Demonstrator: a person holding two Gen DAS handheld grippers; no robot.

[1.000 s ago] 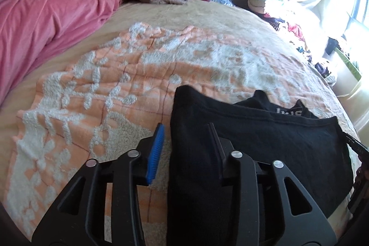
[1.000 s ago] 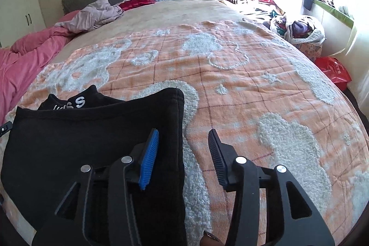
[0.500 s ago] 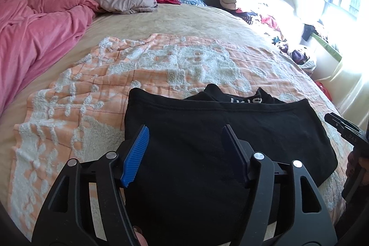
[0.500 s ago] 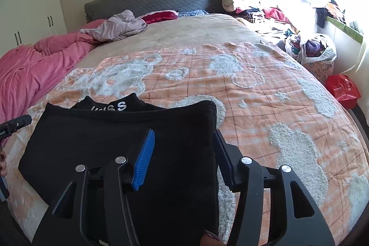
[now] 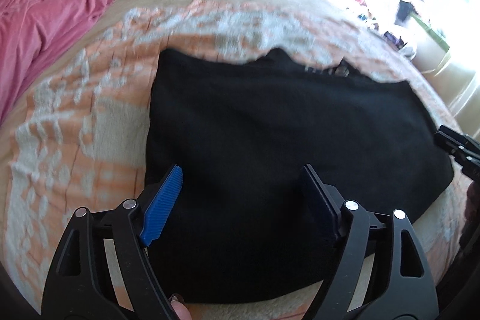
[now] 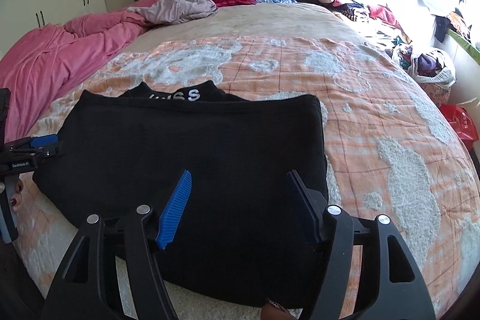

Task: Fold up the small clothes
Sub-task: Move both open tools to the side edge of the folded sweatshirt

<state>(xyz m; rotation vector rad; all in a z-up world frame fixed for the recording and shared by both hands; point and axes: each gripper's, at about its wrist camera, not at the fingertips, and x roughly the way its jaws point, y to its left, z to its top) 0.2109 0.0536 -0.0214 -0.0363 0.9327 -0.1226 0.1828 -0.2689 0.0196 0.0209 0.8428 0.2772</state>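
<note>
a pink duvet [image 6: 57, 56] is bunched along the bed's left edge. the black garment [image 6: 192, 152] lies folded flat on the orange-and-white blanket [image 6: 375, 122], white lettering showing at its far edge. the left tool [image 5: 240, 200] hovers over the garment's near part, jaws apart and empty. the right tool [image 6: 240, 200] hangs above the garment's near right part, jaws likewise spread, gripping nothing. far right, beside the bed, a light bag [image 6: 432, 68] holds bunched clothes.
</note>
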